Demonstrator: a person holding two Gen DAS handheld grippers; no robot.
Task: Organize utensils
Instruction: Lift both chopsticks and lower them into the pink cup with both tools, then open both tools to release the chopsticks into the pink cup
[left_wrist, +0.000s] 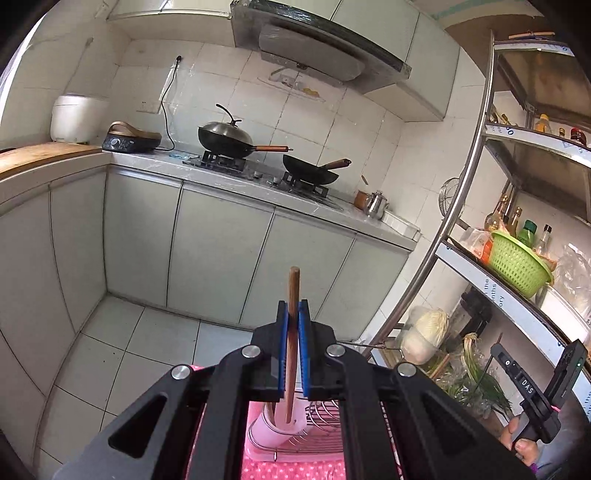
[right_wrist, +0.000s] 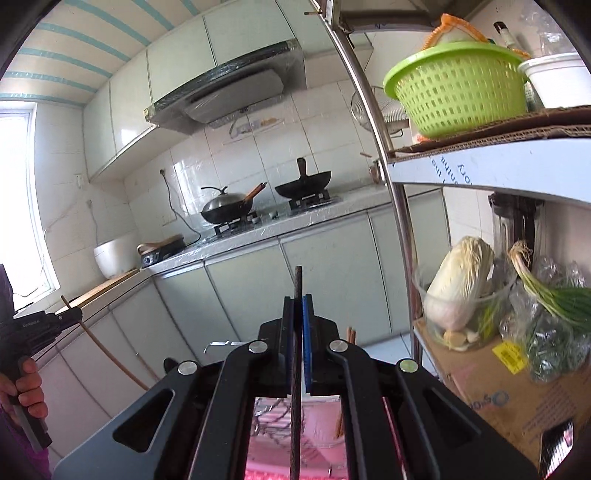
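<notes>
Blue ribbed pads on left gripper (left_wrist: 293, 317) clenched on 1 wooden utensil handle (left_wrist: 293, 291): round brown stick, smooth, near-upright, top end poking above the pads, lower end dropping into a pale pink plastic cup holder (left_wrist: 275, 430) directly below. Next to holder: chrome wire rack (left_wrist: 325, 415), sitting in a pink tray on pink polka-dot cloth (left_wrist: 295, 470).

Right gripper (right_wrist: 297, 314), same black linkage body w/ blue pads, clenched on 1 thin dark rod-like utensil (right_wrist: 296, 369); matte, rough-looking surface, vertical, runs from above the pads down past frame bottom. Can't tell what kind of utensil. Below it wire rack and pink surface, blurred. 2 wooden stick ends (right_wrist: 351, 334) show just right of the gripper body.

Each gripper is also seen from the other cam: right one at lower right of left view w/ person's fingers on the grip, left one at left edge of right view w/ its brown stick.

Background: grey stone worktop (left_wrist: 155, 160) w/ gas hob, 2 black woks (left_wrist: 225, 138) w/ wooden handles, 1 w/ steel lid. 1 white rice cooker (left_wrist: 79, 118). Steel shelf rack (left_wrist: 469, 192) on the right; 1 green perforated plastic basket (right_wrist: 456, 88), 1 napa cabbage (right_wrist: 458, 284) in clear bowl, bunch of scallions (right_wrist: 546, 291).
</notes>
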